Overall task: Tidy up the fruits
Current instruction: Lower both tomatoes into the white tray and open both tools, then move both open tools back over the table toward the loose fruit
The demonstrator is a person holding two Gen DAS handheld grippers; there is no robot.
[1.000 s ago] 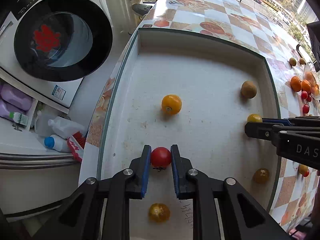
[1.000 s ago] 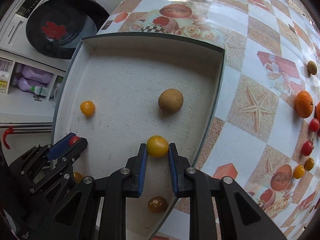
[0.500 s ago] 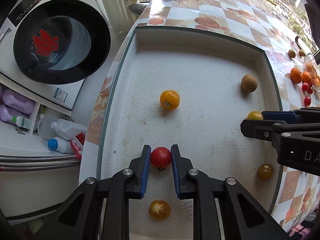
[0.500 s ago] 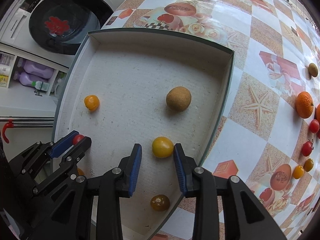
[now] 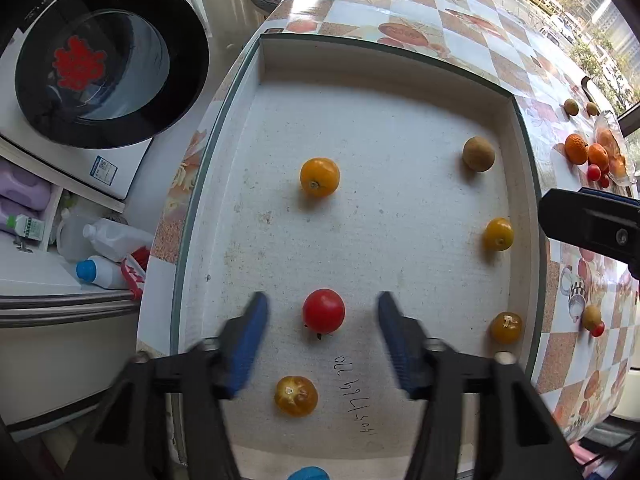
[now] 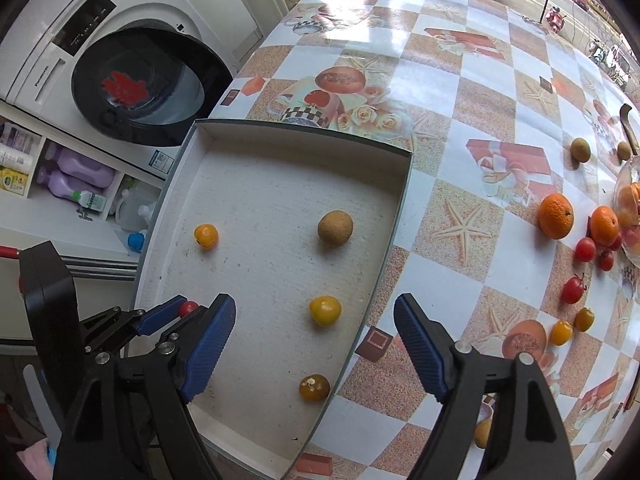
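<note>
A shallow white tray [image 5: 400, 80] holds several fruits. A red tomato [image 5: 323, 311] lies free on the tray floor between the wide-open fingers of my left gripper [image 5: 320, 332]. A yellow tomato [image 6: 325, 311] lies free ahead of my open right gripper [image 6: 316, 344]; it also shows in the left wrist view [image 5: 498, 234]. An orange fruit [image 5: 319, 176], a brown round fruit [image 5: 479, 153] and two dark yellow tomatoes [image 5: 296, 395] [image 5: 506, 327] also lie in the tray. Both grippers are empty.
Oranges [image 6: 555, 215], red cherry tomatoes [image 6: 585, 249], small yellow tomatoes [image 6: 561, 333] and brown fruits [image 6: 580, 149] lie on the patterned tablecloth right of the tray. A glass bowl [image 6: 630, 208] stands at the far right. A washing machine [image 6: 120, 80] stands left of the table.
Both grippers have opened wide and drawn back. The left let go of the red tomato, the right let go of the yellow tomato; both fruits now rest on the tray.
</note>
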